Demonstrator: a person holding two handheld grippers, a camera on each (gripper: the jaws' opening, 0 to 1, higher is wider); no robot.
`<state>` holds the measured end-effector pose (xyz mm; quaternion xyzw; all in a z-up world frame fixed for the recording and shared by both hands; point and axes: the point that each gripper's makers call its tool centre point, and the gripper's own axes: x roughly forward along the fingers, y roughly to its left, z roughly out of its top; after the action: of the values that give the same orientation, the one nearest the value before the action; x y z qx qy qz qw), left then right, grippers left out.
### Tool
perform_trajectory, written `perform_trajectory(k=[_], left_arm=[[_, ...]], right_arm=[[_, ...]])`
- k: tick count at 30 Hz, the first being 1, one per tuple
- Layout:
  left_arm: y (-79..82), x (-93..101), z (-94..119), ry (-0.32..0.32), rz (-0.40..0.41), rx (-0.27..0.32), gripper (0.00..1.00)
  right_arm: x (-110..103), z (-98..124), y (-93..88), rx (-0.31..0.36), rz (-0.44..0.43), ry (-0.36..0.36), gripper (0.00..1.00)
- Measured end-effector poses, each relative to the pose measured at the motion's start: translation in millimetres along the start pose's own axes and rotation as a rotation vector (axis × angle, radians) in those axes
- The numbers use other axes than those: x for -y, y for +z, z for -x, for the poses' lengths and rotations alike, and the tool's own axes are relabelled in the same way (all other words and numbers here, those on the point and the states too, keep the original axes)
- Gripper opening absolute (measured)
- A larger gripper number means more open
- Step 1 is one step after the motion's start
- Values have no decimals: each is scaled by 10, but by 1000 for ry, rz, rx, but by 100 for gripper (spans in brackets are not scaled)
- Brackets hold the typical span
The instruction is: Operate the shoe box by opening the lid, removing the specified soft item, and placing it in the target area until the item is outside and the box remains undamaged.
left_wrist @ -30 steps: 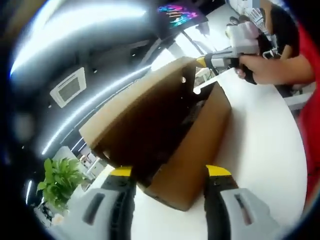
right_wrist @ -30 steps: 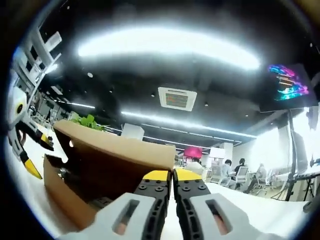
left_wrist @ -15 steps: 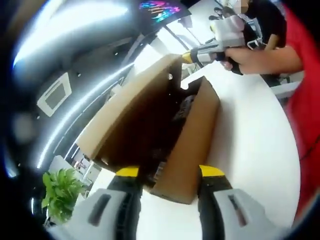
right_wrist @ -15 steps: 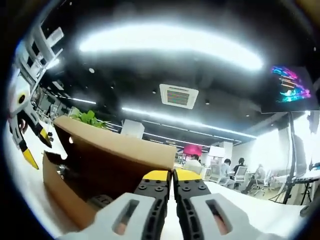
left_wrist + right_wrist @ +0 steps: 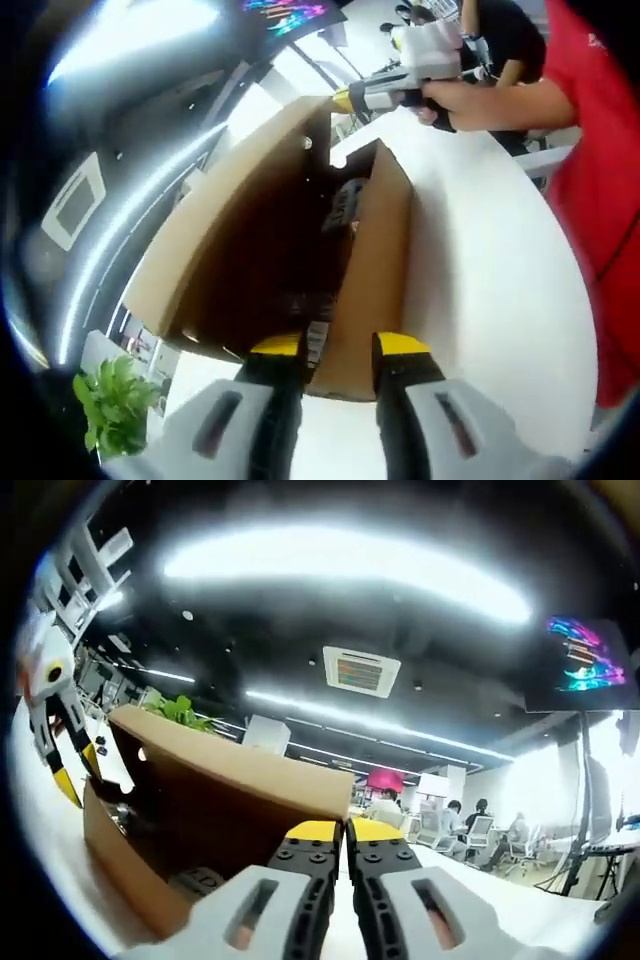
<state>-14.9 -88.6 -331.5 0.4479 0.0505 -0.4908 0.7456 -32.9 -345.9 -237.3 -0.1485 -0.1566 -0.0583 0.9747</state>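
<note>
The brown cardboard shoe box (image 5: 375, 270) stands on the white table (image 5: 500, 300) with its lid (image 5: 230, 220) raised and tilted back. A dark soft item (image 5: 345, 205) lies inside. My left gripper (image 5: 338, 347) is open; its jaws stand either side of the box's near end wall. My right gripper (image 5: 345, 99), held by a hand, touches the lid's far corner. In the right gripper view the right gripper (image 5: 343, 831) is shut at the edge of the lid (image 5: 230, 765), with the box (image 5: 120, 865) below and the left gripper (image 5: 80, 772) at the left.
A person in a red top (image 5: 595, 150) stands close along the table's right side. A green plant (image 5: 110, 410) is beyond the box, also the plant (image 5: 180, 712) behind the lid. Office chairs and people (image 5: 470, 830) are far off.
My left gripper's jaws have narrowed and come closer to the box's near end. The lid stays raised in the right gripper, which has hardly moved.
</note>
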Motion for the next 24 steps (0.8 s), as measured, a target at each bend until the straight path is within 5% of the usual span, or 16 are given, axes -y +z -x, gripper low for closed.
perform_trajectory(k=[10,22,24], left_arm=[[-51,114,-75,-124,-45,-53,24],[-155,80,-189,-170,-44,-78,18],[-152,89,-205,-186,-44,-69,19]], right_arm=[[9,-45,22,-3,1,21,1],[43,-173,95,-4,14,50,1],[41,-211,114,-15,-48,60,1]])
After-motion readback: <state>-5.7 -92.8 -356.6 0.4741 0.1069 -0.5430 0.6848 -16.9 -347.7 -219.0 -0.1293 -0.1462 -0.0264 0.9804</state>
